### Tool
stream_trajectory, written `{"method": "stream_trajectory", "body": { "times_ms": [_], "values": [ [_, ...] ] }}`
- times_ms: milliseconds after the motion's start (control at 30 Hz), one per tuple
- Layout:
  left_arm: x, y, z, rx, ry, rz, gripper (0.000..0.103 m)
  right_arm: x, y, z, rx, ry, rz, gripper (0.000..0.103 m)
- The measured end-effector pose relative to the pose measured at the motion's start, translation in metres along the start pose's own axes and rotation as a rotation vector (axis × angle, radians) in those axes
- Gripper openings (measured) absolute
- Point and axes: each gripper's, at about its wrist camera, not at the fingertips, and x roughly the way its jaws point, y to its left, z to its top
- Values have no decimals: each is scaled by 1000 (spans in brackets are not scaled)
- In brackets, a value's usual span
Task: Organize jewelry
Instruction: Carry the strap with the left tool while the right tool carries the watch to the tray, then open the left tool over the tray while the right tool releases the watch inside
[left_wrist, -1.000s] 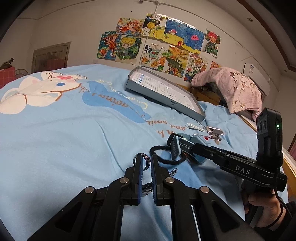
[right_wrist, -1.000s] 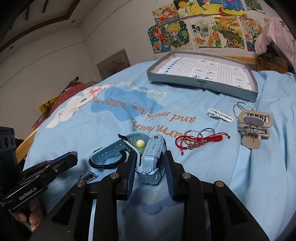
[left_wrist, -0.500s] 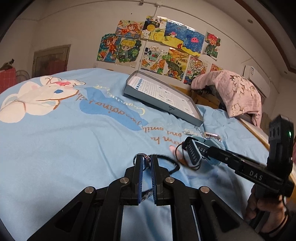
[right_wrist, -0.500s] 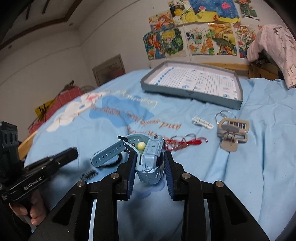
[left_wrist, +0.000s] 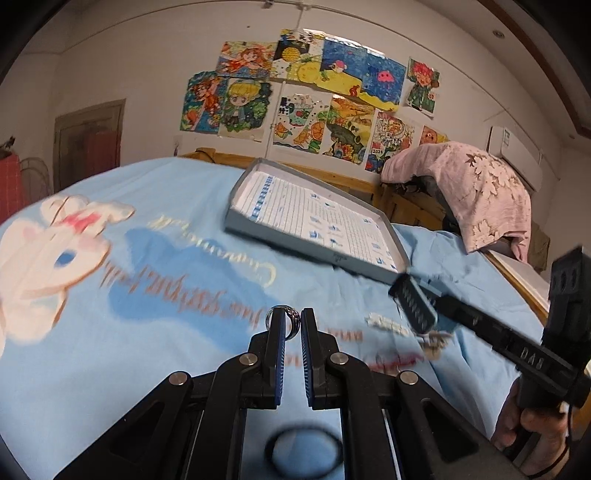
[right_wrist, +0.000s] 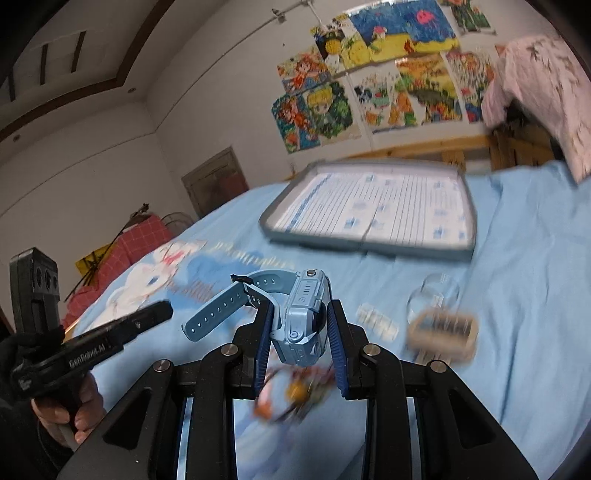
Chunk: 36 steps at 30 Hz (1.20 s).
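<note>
Pinching a silver ring (left_wrist: 286, 320) at its tips, the left gripper (left_wrist: 291, 325) is shown almost fully closed above the blue bedsheet (left_wrist: 147, 332). The right gripper (right_wrist: 300, 325) is clamped, partly open, on the case of a light-blue watch (right_wrist: 301, 314), whose strap is extended to the left. A grey tray (right_wrist: 364, 247) is seen farther off, empty; a white clip (right_wrist: 376, 318) and a beige claw clip (right_wrist: 441, 330) lie near on the right.
</note>
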Motion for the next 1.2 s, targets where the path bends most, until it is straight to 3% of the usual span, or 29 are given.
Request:
{"method": "stream_trajectory", "body": {
  "times_ms": [300, 467, 633, 933, 1100, 1167, 1200],
  "values": [
    [95, -22, 69, 52, 14, 23, 8, 69, -70, 67, 47, -82, -122, 26],
    [157, -31, 94, 58, 29, 36, 8, 105, -103, 81, 65, -61, -195, 26],
    [203, -36, 97, 41, 76, 56, 8, 132, -128, 83, 138, -13, -202, 26],
    [227, -38, 88, 38, 157, 92, 9, 160, -139, 72, 164, 86, -257, 31],
    [227, -35, 87, -2, 166, 93, 9, 157, -142, 70, 189, 80, -239, 37],
    [224, -34, 89, -9, 169, 96, 10, 151, -142, 69, 194, 64, -239, 51],
    [221, -33, 89, -10, 165, 96, 14, 149, -143, 70, 195, 55, -240, 53]
  ]
}}
